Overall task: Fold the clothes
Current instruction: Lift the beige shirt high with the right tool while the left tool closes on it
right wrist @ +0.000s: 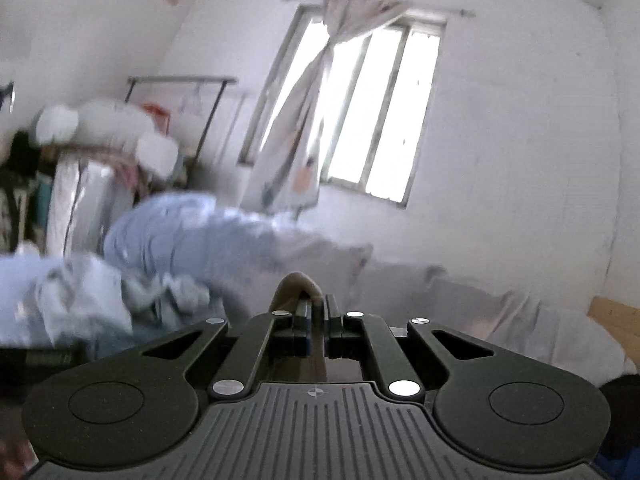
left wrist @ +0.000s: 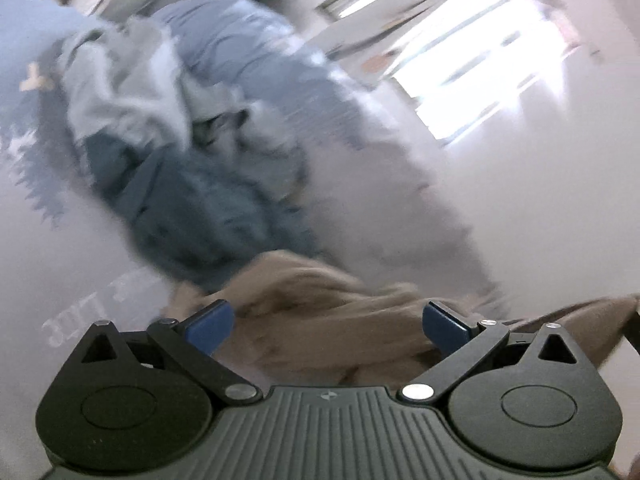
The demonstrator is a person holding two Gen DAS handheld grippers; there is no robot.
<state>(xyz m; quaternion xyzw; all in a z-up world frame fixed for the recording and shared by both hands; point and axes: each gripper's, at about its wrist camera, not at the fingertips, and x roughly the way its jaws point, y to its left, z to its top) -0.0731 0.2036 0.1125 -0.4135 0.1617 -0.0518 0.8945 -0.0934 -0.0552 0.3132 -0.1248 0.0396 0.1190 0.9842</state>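
Note:
A tan garment (left wrist: 320,304) lies crumpled on the pale sheet just ahead of my left gripper (left wrist: 326,320), whose blue pads (left wrist: 210,326) stand wide apart with nothing pressed between them. Part of the cloth runs off to the right edge as a taut brown band. In the right wrist view my right gripper (right wrist: 317,308) is shut on a fold of the same tan garment (right wrist: 296,282), which pokes up above the black fingers. A blurred heap of blue and grey clothes (left wrist: 192,152) sits beyond the tan one.
A bed sheet with printed letters (left wrist: 48,240) spreads to the left. A bright window with a curtain (right wrist: 360,112) is in the white wall. A clothes rack and stacked bundles (right wrist: 120,140) stand at the far left. A cardboard edge (right wrist: 616,312) shows at right.

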